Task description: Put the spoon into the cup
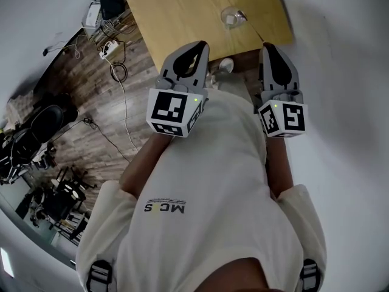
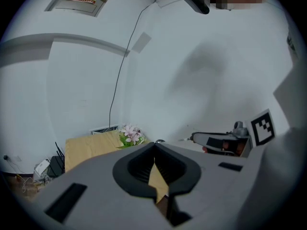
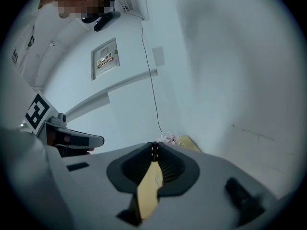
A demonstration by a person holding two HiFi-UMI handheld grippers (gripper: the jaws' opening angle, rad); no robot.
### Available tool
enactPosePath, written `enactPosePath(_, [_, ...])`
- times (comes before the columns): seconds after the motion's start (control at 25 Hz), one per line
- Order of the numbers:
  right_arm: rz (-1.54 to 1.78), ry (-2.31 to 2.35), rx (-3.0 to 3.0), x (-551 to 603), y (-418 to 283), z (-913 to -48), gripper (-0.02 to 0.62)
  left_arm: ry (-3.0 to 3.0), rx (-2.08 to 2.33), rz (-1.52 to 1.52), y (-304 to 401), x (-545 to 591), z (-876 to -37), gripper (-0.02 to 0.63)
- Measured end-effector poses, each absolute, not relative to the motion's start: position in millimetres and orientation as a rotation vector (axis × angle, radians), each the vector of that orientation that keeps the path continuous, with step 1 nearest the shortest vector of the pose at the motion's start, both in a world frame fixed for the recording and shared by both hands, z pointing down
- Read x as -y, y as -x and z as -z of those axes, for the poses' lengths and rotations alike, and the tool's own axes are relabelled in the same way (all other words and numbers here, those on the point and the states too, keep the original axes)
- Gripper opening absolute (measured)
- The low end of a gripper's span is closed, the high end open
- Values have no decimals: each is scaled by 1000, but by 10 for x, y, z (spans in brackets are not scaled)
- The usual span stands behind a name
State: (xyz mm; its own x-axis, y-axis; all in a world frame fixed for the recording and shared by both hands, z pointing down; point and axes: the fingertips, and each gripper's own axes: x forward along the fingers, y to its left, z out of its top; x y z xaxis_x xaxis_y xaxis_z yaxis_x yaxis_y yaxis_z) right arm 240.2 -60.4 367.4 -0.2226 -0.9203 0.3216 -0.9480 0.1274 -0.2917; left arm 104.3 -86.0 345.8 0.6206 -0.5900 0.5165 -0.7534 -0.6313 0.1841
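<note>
A clear glass cup [image 1: 230,17] stands on the wooden table [image 1: 182,11] ahead of me. A thin spoon [image 1: 248,22] lies slanted at its right side; whether it rests inside the cup is too small to tell. My left gripper [image 1: 201,45] and right gripper [image 1: 267,46] are held side by side in front of the person's white shirt, short of the table's near edge. Both point toward the table. Each has its jaws closed tip to tip with nothing between them, as the left gripper [image 2: 154,143] and right gripper [image 3: 153,146] views confirm.
A bunch of pink flowers [image 2: 130,134] sits at the table's far edge. Cables and a power strip [image 1: 109,46] lie on the wooden floor at the left, with dark chairs [image 1: 36,132] beyond. White wall lies to the right.
</note>
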Motion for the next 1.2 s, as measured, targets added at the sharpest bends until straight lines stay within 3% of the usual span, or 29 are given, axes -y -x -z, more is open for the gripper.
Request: enactPosePath(1.2, [-825,-1641,2130,1003,-2194,-5044,54,-2340,1029,-662,-1265,1011,-4409,14])
